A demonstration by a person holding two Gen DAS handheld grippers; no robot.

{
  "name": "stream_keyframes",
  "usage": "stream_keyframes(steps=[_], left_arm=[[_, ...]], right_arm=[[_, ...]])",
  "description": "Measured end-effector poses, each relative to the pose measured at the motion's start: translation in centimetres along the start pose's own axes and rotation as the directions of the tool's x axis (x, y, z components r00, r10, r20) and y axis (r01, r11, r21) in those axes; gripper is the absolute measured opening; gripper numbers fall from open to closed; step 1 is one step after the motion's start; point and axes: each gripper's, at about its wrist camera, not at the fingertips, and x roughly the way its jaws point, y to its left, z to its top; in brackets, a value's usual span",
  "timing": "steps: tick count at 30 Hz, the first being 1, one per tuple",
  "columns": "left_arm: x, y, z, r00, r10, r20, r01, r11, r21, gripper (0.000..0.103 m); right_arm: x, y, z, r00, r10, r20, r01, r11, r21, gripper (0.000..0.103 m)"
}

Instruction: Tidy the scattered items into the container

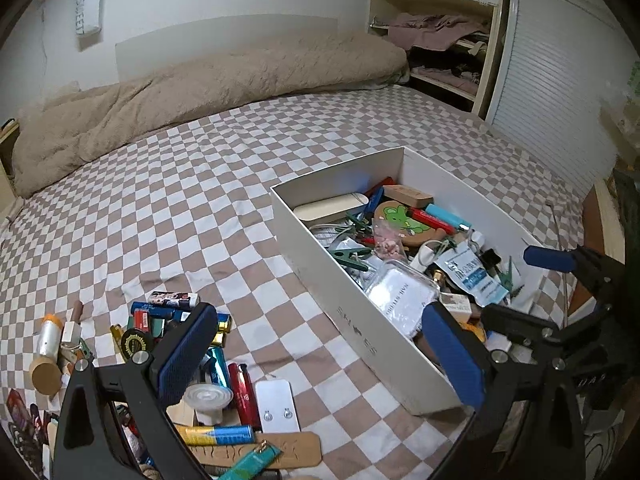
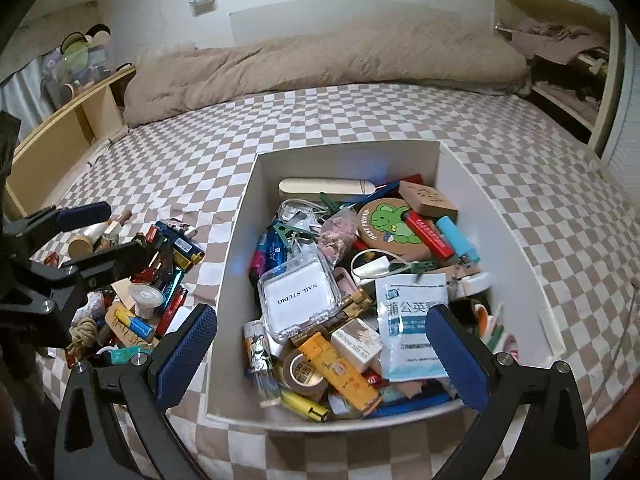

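Checked bedspread (image 2: 360,120): brown-and-white squares, covers the whole bed; everything sits on it.
Far left, wooden shelf (image 2: 60,136): runs along the bed's left edge, clear tub of bits on top.
Scattered pile (image 2: 132,296): left of the box on the bedspread; lighters, a coil of rope, a white plastic cap, small tubes and a thread spool, heaped and overlapping.
Left hand-held gripper (image 1: 320,348): jaws wide, nothing between the blue pads; the left pad hangs over the pile, the right pad over the box's near corner. Seen from the right wrist view it stands above the pile.
White card with two ear studs (image 1: 277,406): flat on the bedspread at the pile's right edge, beside a red lighter (image 1: 244,394).
White box (image 2: 236,240): the container, open-topped cardboard, right of the pile and apart from it; well filled.
Box contents, left to right: clear case marked NAIL STUDIO (image 2: 298,298); orange lighter (image 2: 340,372); white-and-blue sachet (image 2: 414,328); round cork coaster with green bear (image 2: 390,222); red lighter and light-blue lighter (image 2: 456,238) just right of the coaster.
Right hand-held gripper (image 2: 322,358): jaws at their widest, empty, hanging above the near end of the box.
Beige duvet (image 2: 320,64): bunched along the far side of the bed.
Far right, wall alcove (image 1: 440,40): shelves with folded clothes.
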Motion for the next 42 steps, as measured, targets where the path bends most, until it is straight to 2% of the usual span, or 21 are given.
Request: stream_keyframes(steps=[7,10,18,30,42], left_arm=[[-3.7,-0.8,-1.0,0.997,0.032,0.069,-0.034,0.999,0.031,0.103],[-5.2,-1.1,-1.7,0.994,0.052,0.096,-0.056,0.997,0.044,0.103],[-8.8,-1.6,-3.8,0.984,0.052,0.169,-0.062,0.997,0.055,0.103],[-11.8,-1.1,-7.0,0.978,0.023,0.207,-0.033,0.999,0.043,0.103],[-14.2,-1.6,-9.4,0.97,0.005,0.241,-0.025,0.996,0.081,0.103]], right_arm=[[-4.2,0.2,-0.6,0.997,0.0,0.08,-0.003,0.999,0.032,0.103],[-5.9,0.7,-0.9,0.993,-0.006,0.114,0.004,1.0,0.025,0.103],[-9.2,2.6,-2.5,0.982,-0.044,0.186,0.048,0.999,-0.02,0.103],[-11.6,4.1,-5.8,0.971,-0.066,0.231,0.071,0.997,-0.014,0.103],[-14.6,5.1,-8.1,0.954,-0.095,0.283,0.104,0.994,-0.015,0.103]])
